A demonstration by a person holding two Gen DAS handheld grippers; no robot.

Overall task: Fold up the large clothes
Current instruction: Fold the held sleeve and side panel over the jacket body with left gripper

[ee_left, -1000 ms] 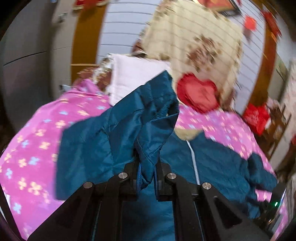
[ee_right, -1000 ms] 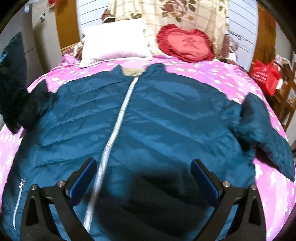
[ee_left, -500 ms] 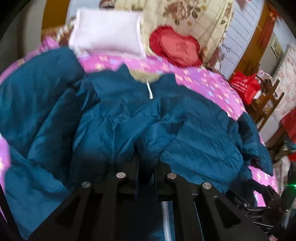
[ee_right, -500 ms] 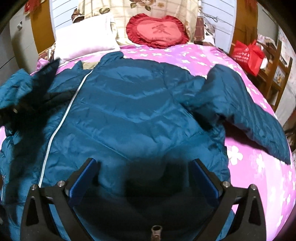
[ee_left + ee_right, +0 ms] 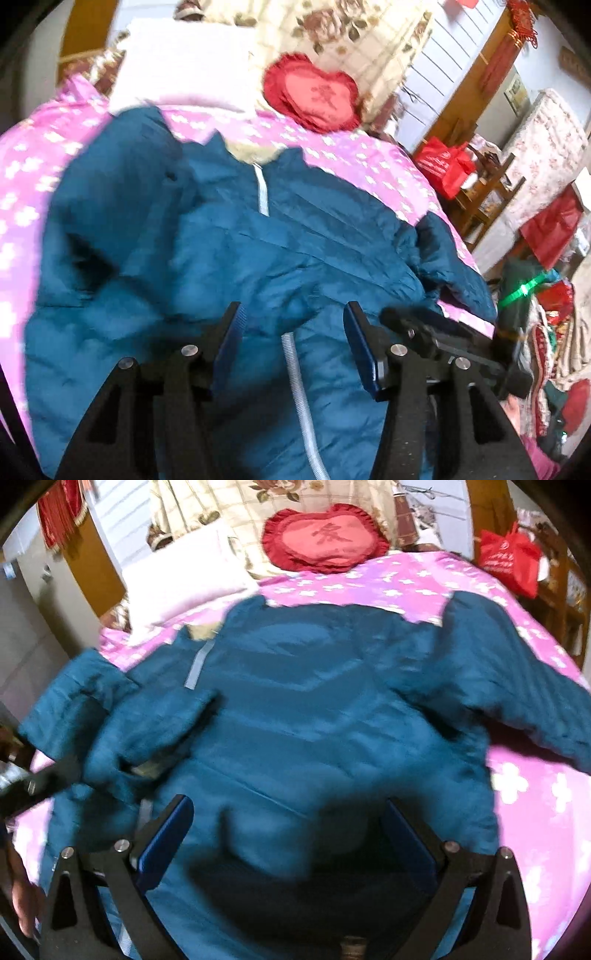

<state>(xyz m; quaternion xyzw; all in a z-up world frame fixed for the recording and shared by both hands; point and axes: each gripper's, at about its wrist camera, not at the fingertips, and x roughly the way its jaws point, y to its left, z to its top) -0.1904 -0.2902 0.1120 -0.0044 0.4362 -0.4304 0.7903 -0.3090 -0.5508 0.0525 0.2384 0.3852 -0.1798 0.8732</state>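
Left gripper [image 5: 293, 325]: fingers opening, nothing pinched, just hovering over the teal jacket [image 5: 236, 258] spread on the pink bed [image 5: 351, 155]. Right gripper [image 5: 290, 819] fingers spread wide, empty, above the jacket's hem.

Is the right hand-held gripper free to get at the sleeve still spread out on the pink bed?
Probably yes. The right hand-held gripper is open and empty, and the spread sleeve lies flat on the bedspread to its right with nothing on top of it or between them.
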